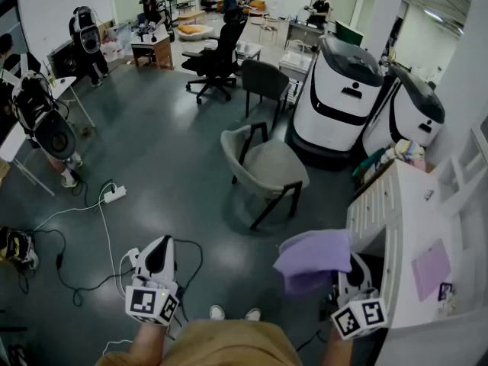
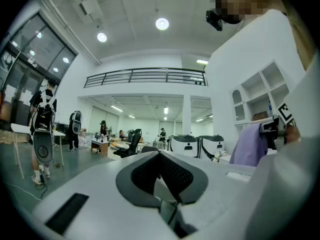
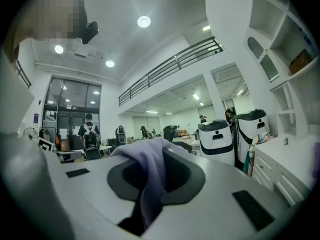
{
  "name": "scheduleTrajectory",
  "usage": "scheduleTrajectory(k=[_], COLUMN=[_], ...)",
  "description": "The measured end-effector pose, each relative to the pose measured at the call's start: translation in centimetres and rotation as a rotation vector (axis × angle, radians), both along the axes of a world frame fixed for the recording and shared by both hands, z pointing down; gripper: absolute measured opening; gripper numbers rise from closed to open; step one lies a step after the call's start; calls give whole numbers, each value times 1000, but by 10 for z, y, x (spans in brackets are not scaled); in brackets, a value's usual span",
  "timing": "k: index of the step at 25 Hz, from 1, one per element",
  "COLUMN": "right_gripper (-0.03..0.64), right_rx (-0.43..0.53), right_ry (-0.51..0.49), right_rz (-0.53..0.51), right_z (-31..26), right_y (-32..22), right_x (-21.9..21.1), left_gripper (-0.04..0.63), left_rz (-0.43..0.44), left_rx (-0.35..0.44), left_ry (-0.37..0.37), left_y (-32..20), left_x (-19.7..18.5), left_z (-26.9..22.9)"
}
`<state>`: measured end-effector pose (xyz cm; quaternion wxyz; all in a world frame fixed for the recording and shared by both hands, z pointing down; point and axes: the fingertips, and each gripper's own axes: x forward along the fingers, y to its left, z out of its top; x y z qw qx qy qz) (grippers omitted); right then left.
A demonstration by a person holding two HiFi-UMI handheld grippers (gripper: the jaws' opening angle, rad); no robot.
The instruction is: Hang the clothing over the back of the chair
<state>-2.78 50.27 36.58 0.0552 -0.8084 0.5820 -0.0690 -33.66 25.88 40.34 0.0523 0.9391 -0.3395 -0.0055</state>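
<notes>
– Right gripper [image 1: 349, 269], near right: what is it holding?
– Its jaws are pinched narrow on a lilac piece of clothing [image 1: 313, 258], which is bunched and draped over the tips. The left gripper [image 1: 158, 254], near left, has its jaws together and empty.
– And the chair?
– The grey chair [image 1: 267, 166] stands farther off, mid-floor, well apart from the clothing. This looks like the carrying step. Next, the clothing needs lifting over the chair's back and spreading.

I hold both level and near me: left gripper [image 1: 158, 248] closed and empty, right gripper [image 1: 352, 271] clamped on purple cloth [image 1: 313, 256].
</notes>
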Motion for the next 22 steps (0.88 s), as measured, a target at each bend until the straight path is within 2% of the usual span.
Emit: scheduleTrajectory(k=[11, 22], right_gripper=[48, 48], right_rx=[1, -77], right_ry=[3, 32], right_rz=[-46, -143], right_z=[2, 51], right_y=[12, 18], right_x=[26, 48], left_gripper=[3, 3], left_rz=[-35, -98], left_rx=[2, -26], left_ry=[-15, -77], left_y=[24, 61], left_x=[23, 37], left_z=[-3, 27])
